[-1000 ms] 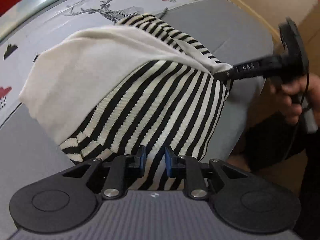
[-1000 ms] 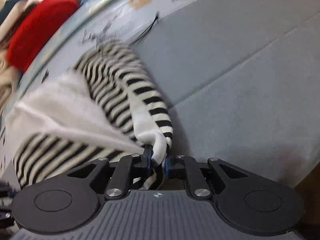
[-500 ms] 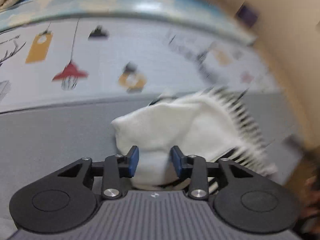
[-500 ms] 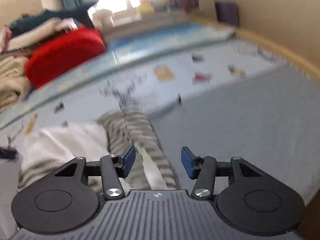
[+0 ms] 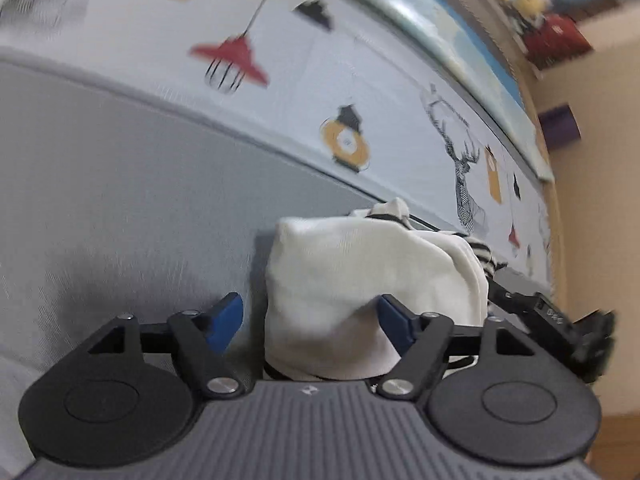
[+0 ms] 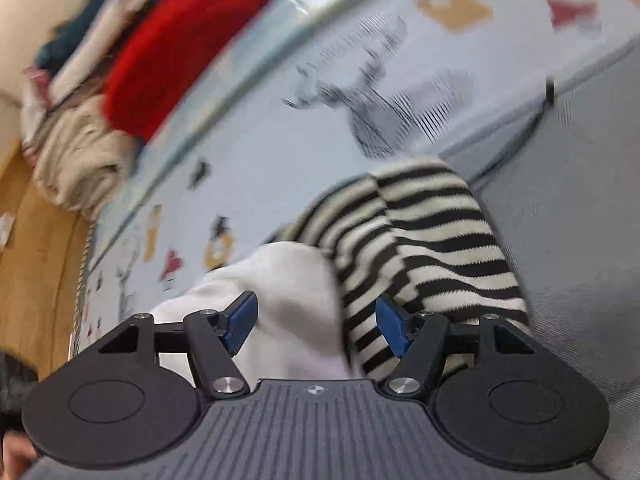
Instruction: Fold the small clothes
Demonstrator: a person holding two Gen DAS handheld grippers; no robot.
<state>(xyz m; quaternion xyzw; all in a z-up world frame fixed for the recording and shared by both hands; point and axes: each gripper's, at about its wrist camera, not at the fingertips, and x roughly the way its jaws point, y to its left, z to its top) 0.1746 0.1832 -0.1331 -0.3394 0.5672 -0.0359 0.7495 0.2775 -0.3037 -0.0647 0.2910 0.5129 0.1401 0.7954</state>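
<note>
The small garment, white on one face with black-and-white stripes on the other, lies bunched in a fold on the grey mat. My left gripper hovers close over its white side. Its jaws are opening, with cloth between them near the right pad and not pinched. My right gripper is over the seam between the white part and the stripes. Its jaws are also opening, with cloth below them and not gripped. In the left wrist view the right gripper shows at the garment's far right.
A pale printed sheet with lamps and deer lies beyond the grey mat. A red cushion and folded beige blankets are piled at the back left. A wooden edge runs along the left and a beige wall stands on the right.
Both grippers held the garment stretched between them, then let go and opened. The garment now lies folded on the mat. The left gripper rolled and swung round to the white side.
</note>
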